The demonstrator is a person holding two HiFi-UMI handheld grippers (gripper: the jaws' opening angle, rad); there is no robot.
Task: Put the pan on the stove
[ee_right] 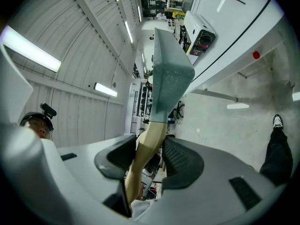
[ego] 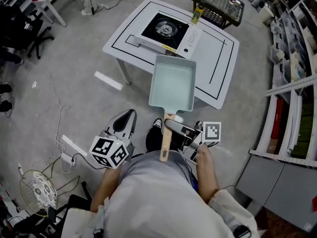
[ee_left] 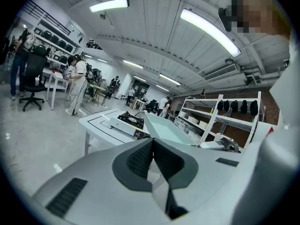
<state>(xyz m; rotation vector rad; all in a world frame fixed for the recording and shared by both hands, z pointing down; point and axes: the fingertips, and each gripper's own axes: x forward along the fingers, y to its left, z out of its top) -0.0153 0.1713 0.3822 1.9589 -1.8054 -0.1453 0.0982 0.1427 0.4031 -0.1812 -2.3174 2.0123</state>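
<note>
wooden handle (ego: 166, 144) of pale teal rectangular pan (ego: 172, 86) clamped in right gripper (ee_right: 149, 157), black-and-white gas stove (ego: 166, 30) at twelve o'clock beyond it, left gripper (ee_left: 152, 156) at eight o'clock, jaws together, empty

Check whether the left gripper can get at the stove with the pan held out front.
Probably yes, after a step forward. The left gripper, shut and empty, hangs left of the pan that the right gripper holds by its handle; its view shows the stove unblocked on the table.

lab workspace, metal shelving (ego: 290, 88), office chair (ee_left: 30, 78)
</note>
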